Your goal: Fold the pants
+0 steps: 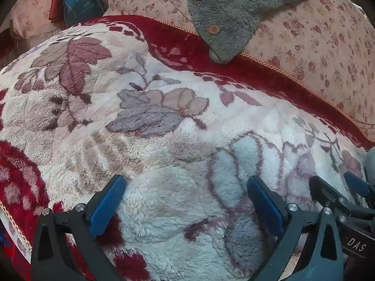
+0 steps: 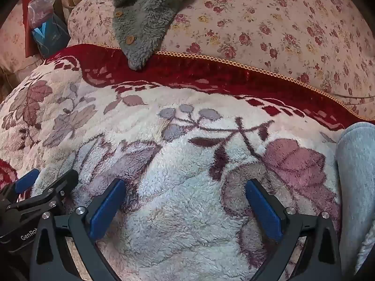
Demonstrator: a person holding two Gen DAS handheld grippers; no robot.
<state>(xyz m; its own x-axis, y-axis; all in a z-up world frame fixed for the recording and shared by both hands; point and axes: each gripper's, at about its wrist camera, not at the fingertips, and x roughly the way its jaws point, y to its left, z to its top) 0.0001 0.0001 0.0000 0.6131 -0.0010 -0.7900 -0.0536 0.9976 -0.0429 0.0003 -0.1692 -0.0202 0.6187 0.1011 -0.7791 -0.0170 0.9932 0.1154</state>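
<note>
left wrist view, left tool (image 1: 186, 187) wide apart, empty over blanket (image 1: 164, 121), right tool (image 2: 185, 190) likewise

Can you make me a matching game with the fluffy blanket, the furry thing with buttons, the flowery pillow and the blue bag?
Things:
1. blanket
2. furry garment
3. pillow
4. gift bag

Descriptions:
A. grey, with wooden buttons
B. teal, with a ribbon bow
C. white and red, under both open grippers
D. pale, with small roses

Pairs: 1-C, 2-A, 3-D, 4-B
</note>
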